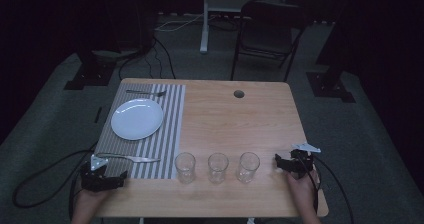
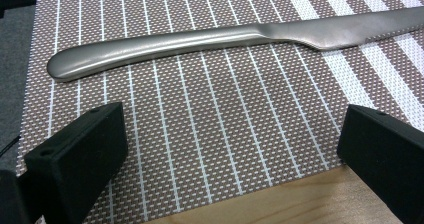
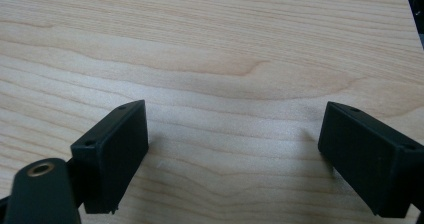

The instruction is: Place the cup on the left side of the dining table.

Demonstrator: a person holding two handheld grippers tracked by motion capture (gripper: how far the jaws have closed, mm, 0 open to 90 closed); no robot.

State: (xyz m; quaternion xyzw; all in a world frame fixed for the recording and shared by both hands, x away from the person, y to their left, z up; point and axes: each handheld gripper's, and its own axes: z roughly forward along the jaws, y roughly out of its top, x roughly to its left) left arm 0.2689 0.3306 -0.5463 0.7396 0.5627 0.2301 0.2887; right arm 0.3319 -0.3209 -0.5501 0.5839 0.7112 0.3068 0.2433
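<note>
Left gripper view: left tool (image 2: 230, 149) wide open, empty, just short of table knife (image 2: 225, 39) on striped placemat (image 2: 200, 134). Right tool (image 3: 230, 154) open over bare worktop (image 3: 210, 44). Probably approach step; next, advancing and closing on handle.

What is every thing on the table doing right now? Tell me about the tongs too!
Left tongs: open, nothing between them, over the striped mat.
Right tongs: open, holding nothing, over bare wood.
Knife: lying flat on the mat, untouched.
Fork: lying flat beyond the plate.
Plate: on the mat, empty.
Three glasses: upright in a row, look empty.
</note>
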